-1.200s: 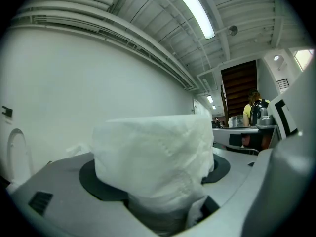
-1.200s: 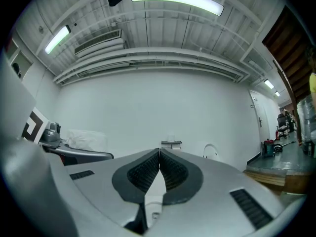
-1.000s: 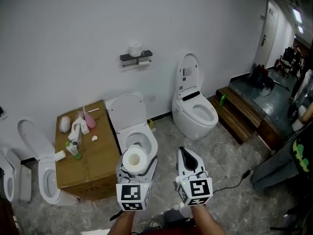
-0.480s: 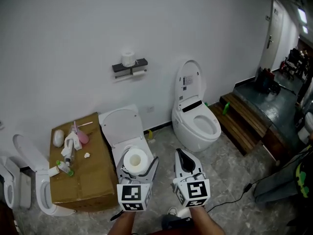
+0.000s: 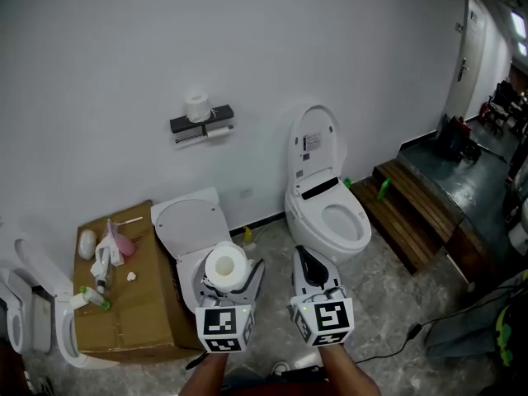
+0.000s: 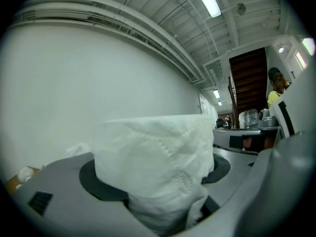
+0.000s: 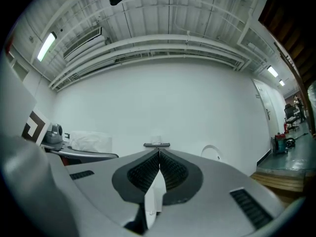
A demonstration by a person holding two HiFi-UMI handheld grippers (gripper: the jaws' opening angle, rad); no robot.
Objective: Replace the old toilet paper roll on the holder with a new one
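Observation:
My left gripper [image 5: 229,277] is shut on a new white toilet paper roll [image 5: 226,266], held upright with its core hole facing up. In the left gripper view the roll [image 6: 155,169] fills the space between the jaws. My right gripper [image 5: 307,268] is shut and empty; its pads [image 7: 159,169] meet with nothing between them. Far ahead on the white wall hangs the dark holder [image 5: 202,124], with a roll standing on top [image 5: 196,106] and the old roll [image 5: 217,131] under its shelf. The holder [image 7: 157,144] shows small and dead ahead in the right gripper view.
A white toilet with raised lid [image 5: 190,229] stands just below the left gripper, another toilet [image 5: 324,200] to its right. A cardboard box [image 5: 115,304] with bottles and clutter is at left. Wooden steps [image 5: 421,205] rise at right. More toilets [image 5: 41,304] line the far left.
The whole scene has slid down and left in the head view as both grippers travel together toward the wall; the holder looks nearer. The grips are unchanged.

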